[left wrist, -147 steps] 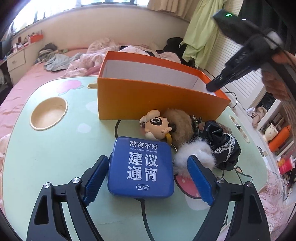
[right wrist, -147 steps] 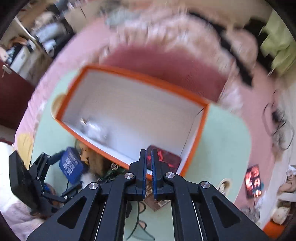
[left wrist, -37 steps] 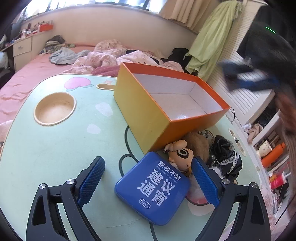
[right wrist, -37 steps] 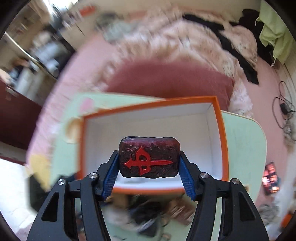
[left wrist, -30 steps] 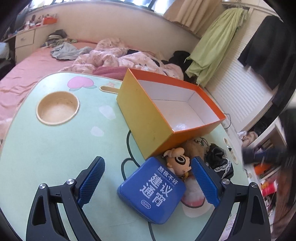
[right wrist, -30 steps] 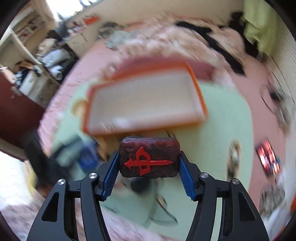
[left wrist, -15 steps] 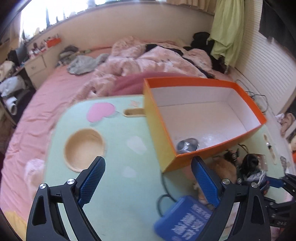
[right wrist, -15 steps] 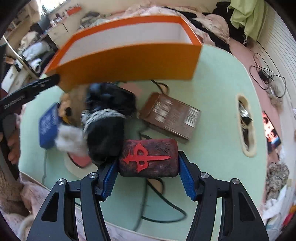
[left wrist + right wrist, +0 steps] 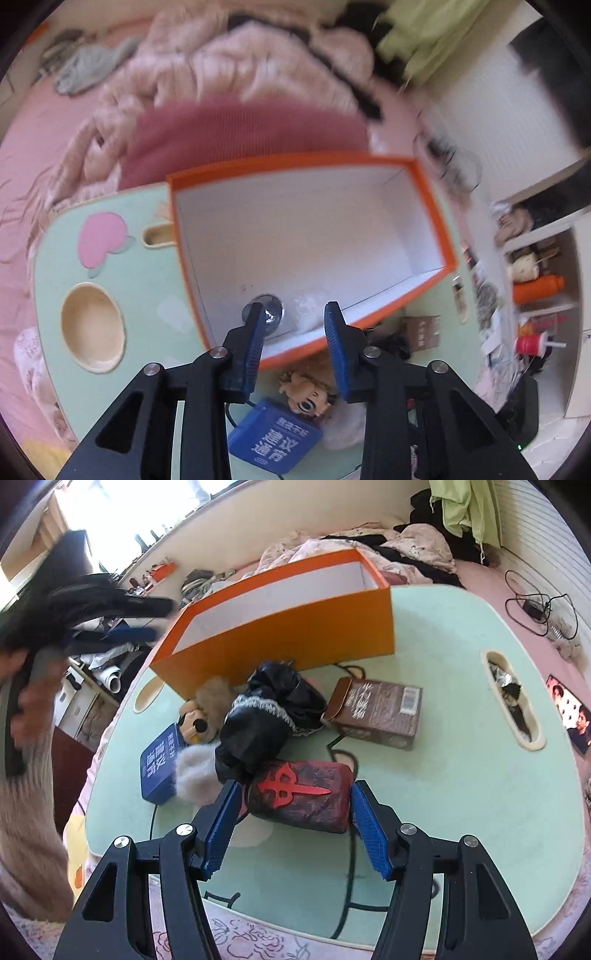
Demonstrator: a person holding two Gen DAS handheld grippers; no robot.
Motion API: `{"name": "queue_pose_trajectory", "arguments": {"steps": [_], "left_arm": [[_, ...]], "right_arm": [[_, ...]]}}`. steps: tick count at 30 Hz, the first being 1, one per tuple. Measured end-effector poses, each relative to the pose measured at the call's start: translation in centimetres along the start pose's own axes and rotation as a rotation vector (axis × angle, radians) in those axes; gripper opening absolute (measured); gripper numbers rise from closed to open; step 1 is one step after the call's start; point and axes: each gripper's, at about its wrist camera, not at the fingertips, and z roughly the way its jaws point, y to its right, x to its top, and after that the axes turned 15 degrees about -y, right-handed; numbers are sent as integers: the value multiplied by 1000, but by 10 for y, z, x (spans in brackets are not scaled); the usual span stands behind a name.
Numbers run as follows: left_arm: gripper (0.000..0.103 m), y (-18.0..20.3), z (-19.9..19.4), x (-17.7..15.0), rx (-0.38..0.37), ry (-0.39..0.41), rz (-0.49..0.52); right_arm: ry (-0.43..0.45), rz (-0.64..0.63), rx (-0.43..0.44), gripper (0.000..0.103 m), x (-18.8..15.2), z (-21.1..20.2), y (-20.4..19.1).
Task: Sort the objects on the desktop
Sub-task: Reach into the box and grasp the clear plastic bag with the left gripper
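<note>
Over the orange box (image 9: 432, 218), the left tool (image 9: 295, 332) is closing with nothing between its fingers; only this view shows a shiny round thing (image 9: 264, 314) on the box floor. Down on the green surface (image 9: 461, 775), the right tool (image 9: 295, 812) brackets the dark red case (image 9: 299, 797), half open, pads apparently just off it. Only that view shows a brown box (image 9: 376, 710) whole and a black pouch (image 9: 266, 716).
</note>
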Motion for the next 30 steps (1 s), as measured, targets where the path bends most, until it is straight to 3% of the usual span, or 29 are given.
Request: {"name": "queue_pose_trajectory", "arguments": {"steps": [2,5,8,12,14,17,19,21,23,27,30], "left_arm": [[34,2,9,6,21,-30,-10],[46,5,25,15,36,-67,-21],[47,15,29,15,52,-68,20],[40,28,36,15,161,-61,80],[37,29,35,15,162,-61,93],[21,29,32,13,167,-61,123],[20,30,25,11,190,-31,135],[23,28,19,11,157,-7,127],[31,25,23,14,133,-40,107],[31,28,36,19,158,-71,128],[20,31,38,20,133,-82,160]], "right_arm": [[-5,12,15,62,0,2,5],[-10,24,31,62,-1,1,10],[-13,26,33,62,-4,1,11],[-21,40,42,62,-4,2,15],[-26,48,52,62,-4,4,17],[-25,58,60,62,-4,4,19],[-25,62,62,62,-4,3,19],[-25,65,62,62,-4,3,19],[-25,67,61,62,-5,3,19],[-25,71,64,62,-5,3,19],[-25,77,70,62,-4,3,19]]}}
